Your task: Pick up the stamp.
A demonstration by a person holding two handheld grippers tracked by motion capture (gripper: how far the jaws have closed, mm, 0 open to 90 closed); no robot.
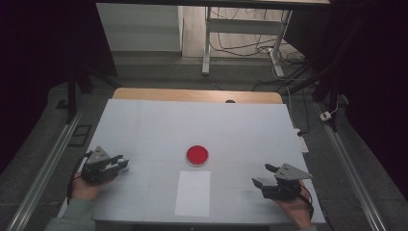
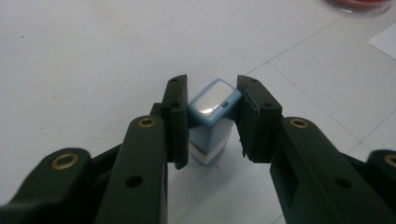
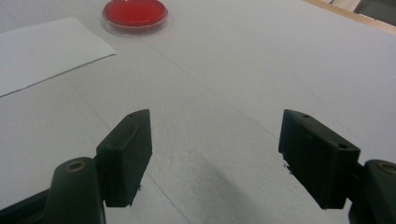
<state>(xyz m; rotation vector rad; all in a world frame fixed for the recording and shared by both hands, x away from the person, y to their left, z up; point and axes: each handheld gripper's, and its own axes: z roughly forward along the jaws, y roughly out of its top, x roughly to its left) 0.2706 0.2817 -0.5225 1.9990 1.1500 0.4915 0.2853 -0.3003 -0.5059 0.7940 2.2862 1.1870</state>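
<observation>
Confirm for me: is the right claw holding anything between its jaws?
No, in the right gripper view the right claw has its black jaws spread wide, with bare white table between them.

A dish (image 1: 197, 155) sits mid-table (image 1: 144, 125), a paper sheet (image 1: 193, 193) just before it, a stamp (image 2: 211, 122) far left

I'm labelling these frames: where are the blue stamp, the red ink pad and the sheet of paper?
blue stamp (image 2: 212, 105), left gripper view, on its shiny top face.
red ink pad (image 1: 197, 155), high view, centre of the red disc.
sheet of paper (image 1: 193, 193), high view, middle of the sheet.
</observation>
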